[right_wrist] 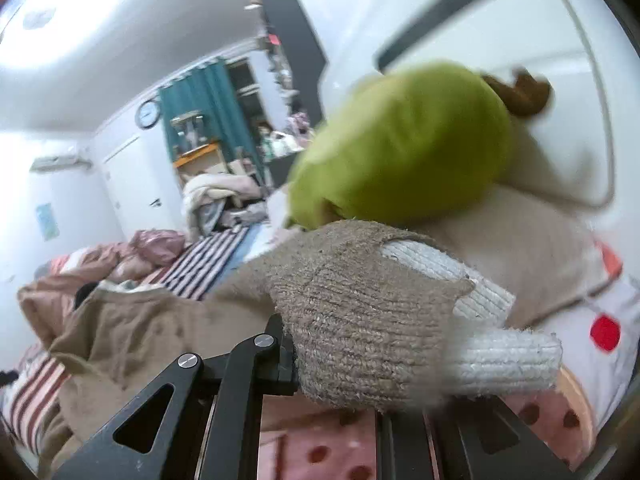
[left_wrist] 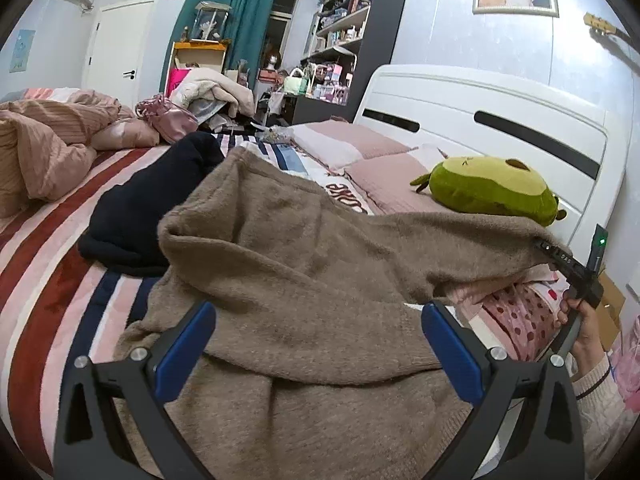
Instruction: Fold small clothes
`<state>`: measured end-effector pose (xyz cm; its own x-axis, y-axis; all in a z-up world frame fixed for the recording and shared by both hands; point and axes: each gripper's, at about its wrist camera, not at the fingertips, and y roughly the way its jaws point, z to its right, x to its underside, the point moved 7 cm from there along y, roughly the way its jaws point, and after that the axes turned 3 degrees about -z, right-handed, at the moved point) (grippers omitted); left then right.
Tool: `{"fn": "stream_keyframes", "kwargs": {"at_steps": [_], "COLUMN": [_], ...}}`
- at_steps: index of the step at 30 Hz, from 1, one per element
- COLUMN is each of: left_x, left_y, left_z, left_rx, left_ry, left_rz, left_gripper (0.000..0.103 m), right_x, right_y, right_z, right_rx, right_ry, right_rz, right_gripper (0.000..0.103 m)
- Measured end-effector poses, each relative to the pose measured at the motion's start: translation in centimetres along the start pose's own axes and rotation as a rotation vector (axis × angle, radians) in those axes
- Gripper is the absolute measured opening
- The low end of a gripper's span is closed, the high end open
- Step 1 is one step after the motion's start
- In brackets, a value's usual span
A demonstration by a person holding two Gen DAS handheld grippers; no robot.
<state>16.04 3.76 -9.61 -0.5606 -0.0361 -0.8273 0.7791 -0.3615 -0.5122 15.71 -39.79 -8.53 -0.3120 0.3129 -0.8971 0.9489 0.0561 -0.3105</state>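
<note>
Sweater (left_wrist: 304, 264) is sprawling over the bed (left_wrist: 48, 264), soft and floppy; your right tool (right_wrist: 320, 364) is clamping its cuff, your left tool (left_wrist: 316, 344) is gaping above the body. Grab the hem.

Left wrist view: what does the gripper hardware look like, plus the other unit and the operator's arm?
Left gripper: black angular linkage arms with triangular cut-outs, silver round pivot bolts, blue pads on the fingers. Right gripper: black body with white lettering too small to read, a green LED lit on a dark upright module. The hand is bare; the sleeve is cream knit with a dark stripe.
</note>
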Motion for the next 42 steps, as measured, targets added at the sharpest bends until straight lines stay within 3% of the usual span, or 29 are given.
{"fn": "stream_keyframes", "kwargs": {"at_steps": [8, 12, 16, 19, 22, 25, 26, 27, 33, 39, 42], "left_x": [0.5, 1.1, 1.8, 2.5, 3.4, 4.1, 4.3, 4.3, 4.2, 4.1, 4.8], "left_y": [-3.0, -4.5, -5.2, -5.3, -5.0, -4.3, -4.0, -3.5, -0.9, 3.9, 6.2], "left_z": [-2.3, -4.4, -5.9, -6.5, -6.9, -6.5, -6.2, -5.7, -1.7, 5.2, 8.2], "left_rx": [0.020, 0.006, 0.021, 0.023, 0.039, 0.066, 0.074, 0.089, 0.170, 0.220, 0.239], "left_ry": [-0.034, -0.045, -0.065, -0.062, -0.058, -0.039, -0.032, -0.024, 0.026, 0.130, 0.180], "left_rz": [0.062, 0.071, 0.063, 0.049, 0.019, -0.014, -0.023, -0.034, -0.080, -0.183, -0.239], "left_gripper": [0.102, 0.102, 0.102, 0.102, 0.102, 0.102, 0.102, 0.102, 0.102, 0.102, 0.102], "right_x": [-2.1, -1.6, 2.8, 10.0, 17.0, 20.7, 21.1, 20.9, 16.5, 12.5, 11.3], "right_y": [-2.4, -2.7, -1.0, 2.1, 4.1, 3.7, 3.4, 3.1, 0.0, -1.2, -1.4], "right_z": [-12.2, -19.8, -26.5, -31.6, -33.1, -33.4, -33.2, -33.0, -30.2, -24.3, -20.9], "right_rx": [-0.141, -0.247, -0.319, -0.391, -0.432, -0.503, -0.521, -0.533, -0.536, -0.345, -0.313], "right_ry": [-0.200, -0.294, -0.422, -0.509, -0.550, -0.558, -0.556, -0.562, -0.523, -0.551, -0.485], "right_rz": [-0.010, -0.067, -0.243, -0.502, -0.738, -0.839, -0.843, -0.832, -0.718, -0.562, -0.531], "right_gripper": [0.007, 0.007, 0.008, 0.010, 0.012, 0.044, 0.054, 0.057, 0.067, 0.070, 0.070]}}
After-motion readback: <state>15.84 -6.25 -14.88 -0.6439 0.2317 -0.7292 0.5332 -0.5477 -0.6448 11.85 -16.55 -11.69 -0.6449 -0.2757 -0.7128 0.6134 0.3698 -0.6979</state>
